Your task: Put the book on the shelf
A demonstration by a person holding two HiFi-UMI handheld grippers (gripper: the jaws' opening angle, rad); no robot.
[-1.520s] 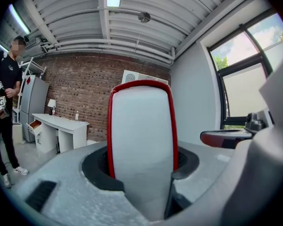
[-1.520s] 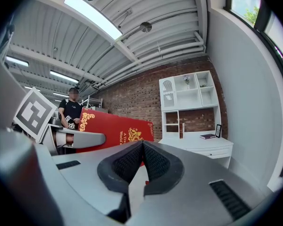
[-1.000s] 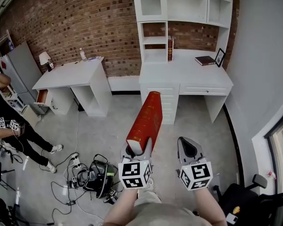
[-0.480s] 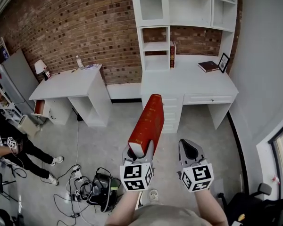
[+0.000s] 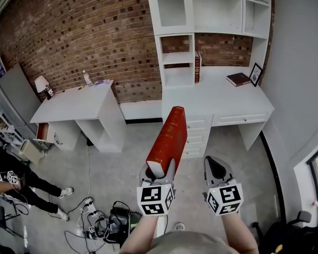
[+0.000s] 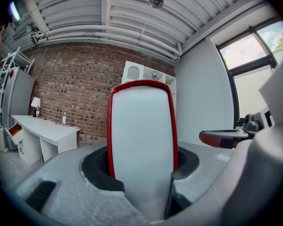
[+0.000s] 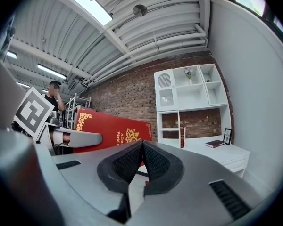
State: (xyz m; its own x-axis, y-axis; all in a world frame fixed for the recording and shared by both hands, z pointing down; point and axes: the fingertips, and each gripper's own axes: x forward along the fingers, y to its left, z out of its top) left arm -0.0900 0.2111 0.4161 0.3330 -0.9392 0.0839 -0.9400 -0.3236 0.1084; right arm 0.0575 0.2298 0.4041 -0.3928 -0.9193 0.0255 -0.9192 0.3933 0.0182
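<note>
Standing against the brick wall (image 5: 95, 30), the white shelf (image 5: 192, 7) rises over its table (image 5: 217, 97). The red book (image 5: 168, 139) juts forward, well apart from the shelf, its near end clamped in the left tongs (image 5: 158, 172). Just beside them, the right tongs (image 5: 216, 168) are pressed together, empty.

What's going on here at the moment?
A person holds a red book clamped in the left gripper, aimed toward the white shelf above the desk. The right gripper is shut and empty. The red book is not on the shelf yet; an upright book already stands there.
</note>
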